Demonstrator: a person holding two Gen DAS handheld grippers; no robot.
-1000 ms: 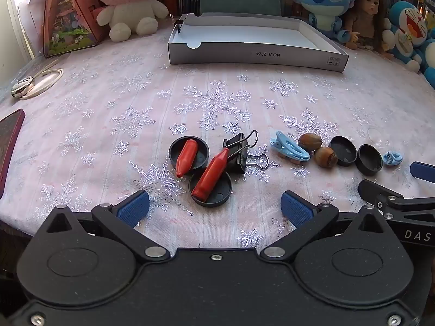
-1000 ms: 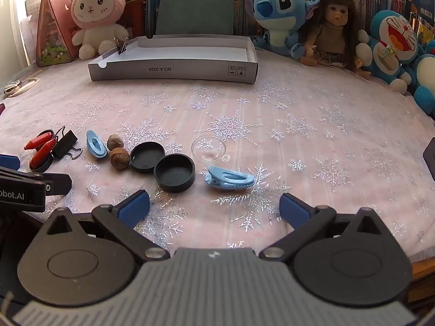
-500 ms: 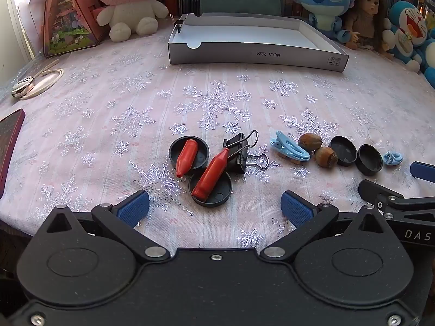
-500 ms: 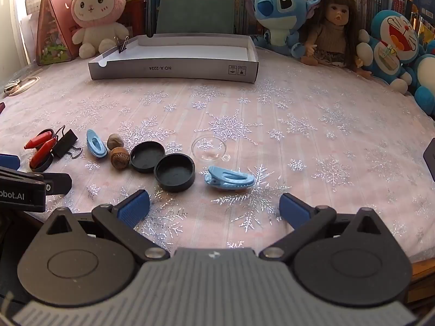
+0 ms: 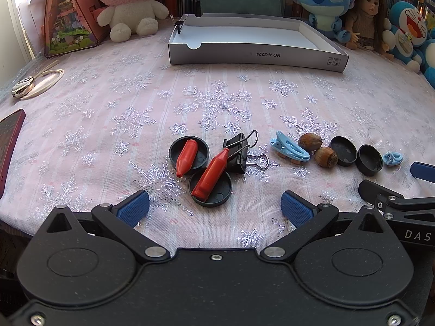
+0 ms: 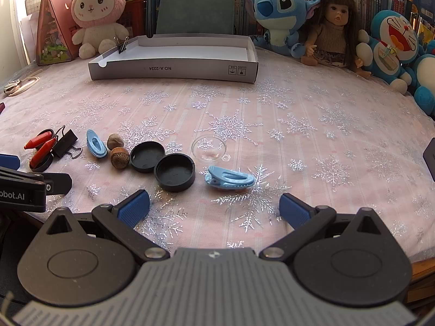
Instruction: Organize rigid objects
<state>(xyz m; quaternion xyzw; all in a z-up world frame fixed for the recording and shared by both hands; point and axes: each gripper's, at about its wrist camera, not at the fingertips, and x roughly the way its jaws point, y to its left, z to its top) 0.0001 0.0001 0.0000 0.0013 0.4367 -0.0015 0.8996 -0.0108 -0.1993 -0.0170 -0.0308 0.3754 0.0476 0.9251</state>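
Small objects lie in a row on the pink snowflake cloth. Two red crayons (image 5: pixel 210 175) rest on black lids, beside a black binder clip (image 5: pixel 239 150), a blue clip (image 5: pixel 289 149), two hazelnuts (image 5: pixel 325 157) and two more black lids (image 5: pixel 369 159). My left gripper (image 5: pixel 214 209) is open and empty just in front of the crayons. My right gripper (image 6: pixel 214 209) is open and empty, just in front of another blue clip (image 6: pixel 229 180), a black lid (image 6: pixel 174 173) and a clear dish (image 6: pixel 208 148). A white cardboard tray (image 6: pixel 174 68) stands at the back.
Plush toys and a doll (image 6: pixel 333 27) line the back and right edge. A pink triangular box (image 5: pixel 68 19) stands at the back left. A lanyard (image 5: pixel 35 81) and a red phone (image 5: pixel 8 146) lie at the left. A binder clip (image 6: pixel 123 44) grips the tray's left wall.
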